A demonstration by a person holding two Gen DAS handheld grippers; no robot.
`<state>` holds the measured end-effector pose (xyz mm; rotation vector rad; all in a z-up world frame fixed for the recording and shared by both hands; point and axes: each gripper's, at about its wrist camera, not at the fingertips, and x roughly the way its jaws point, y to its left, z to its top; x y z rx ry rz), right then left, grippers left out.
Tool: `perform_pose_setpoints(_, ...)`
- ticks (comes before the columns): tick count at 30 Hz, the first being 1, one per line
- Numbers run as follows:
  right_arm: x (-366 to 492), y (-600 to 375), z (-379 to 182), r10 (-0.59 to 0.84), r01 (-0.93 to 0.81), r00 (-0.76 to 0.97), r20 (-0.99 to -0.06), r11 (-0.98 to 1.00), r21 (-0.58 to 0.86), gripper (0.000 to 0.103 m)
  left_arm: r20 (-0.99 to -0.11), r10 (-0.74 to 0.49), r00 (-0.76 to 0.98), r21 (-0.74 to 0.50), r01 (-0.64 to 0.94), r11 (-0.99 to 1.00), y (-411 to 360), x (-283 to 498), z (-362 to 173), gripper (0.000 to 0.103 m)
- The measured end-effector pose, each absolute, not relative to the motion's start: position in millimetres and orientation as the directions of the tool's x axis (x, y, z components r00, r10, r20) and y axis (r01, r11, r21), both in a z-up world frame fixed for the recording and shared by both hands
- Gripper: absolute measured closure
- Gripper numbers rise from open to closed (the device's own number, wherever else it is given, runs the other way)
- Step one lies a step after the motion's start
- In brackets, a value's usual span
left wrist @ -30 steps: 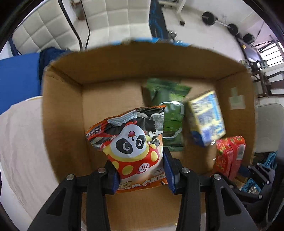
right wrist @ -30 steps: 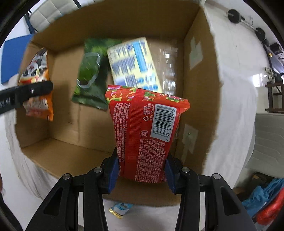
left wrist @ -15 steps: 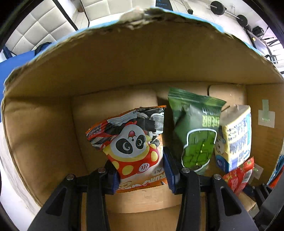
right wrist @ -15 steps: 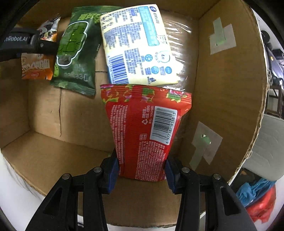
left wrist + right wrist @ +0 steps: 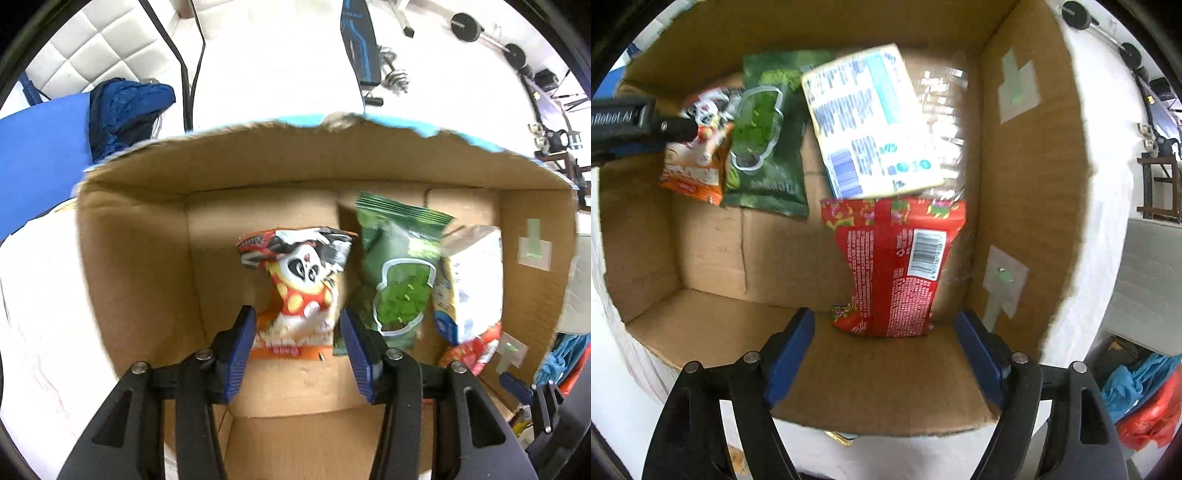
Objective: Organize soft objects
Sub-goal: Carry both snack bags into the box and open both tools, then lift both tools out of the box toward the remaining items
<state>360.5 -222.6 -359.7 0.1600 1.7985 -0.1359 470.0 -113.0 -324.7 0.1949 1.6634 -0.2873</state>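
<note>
**Q:** So where's everything sitting right now?

**Me:** Okay, all four packs are down in the cardboard box (image 5: 1030,155). From my right gripper (image 5: 886,350), the red snack pack (image 5: 897,269) is straight ahead, lying barcode-up on the box floor by the right wall. My jaws are spread wide and touch nothing; the pack sits beyond the blue pads (image 5: 790,354). Past it lies the yellow-and-blue pack (image 5: 871,122), its near edge just over the red one's top. Further left are the green bag (image 5: 764,133), then the panda bag (image 5: 698,158).

**Q:** And the left hand?

**Me:** My left gripper (image 5: 297,343) is part open. The panda bag (image 5: 299,288) sits right ahead, its lower end between the pads (image 5: 240,354). Looks like a sliver of gap on each side, so no grip, though it's blurry. To the right of it: the green bag (image 5: 399,284), the yellow-and-blue pack (image 5: 469,288), and the red pack (image 5: 472,350) poking out under that.
</note>
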Motion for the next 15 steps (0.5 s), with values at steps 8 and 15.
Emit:
perform_pose_setpoints(8,346,-216,-316,0.035,0.188,-0.117,-0.992,0.982,0.013,0.0,-0.997,-0.075,0.019,-0.066,0.28,0.958,-92,448,-273,0.002)
perform_pose_setpoints(15,339,-206,-290,-0.02,0.201,0.001,-1.0,0.979,-0.019,0.0,-0.978,-0.144,0.15,-0.098,0.276,0.956,-84,406,-232,0.002)
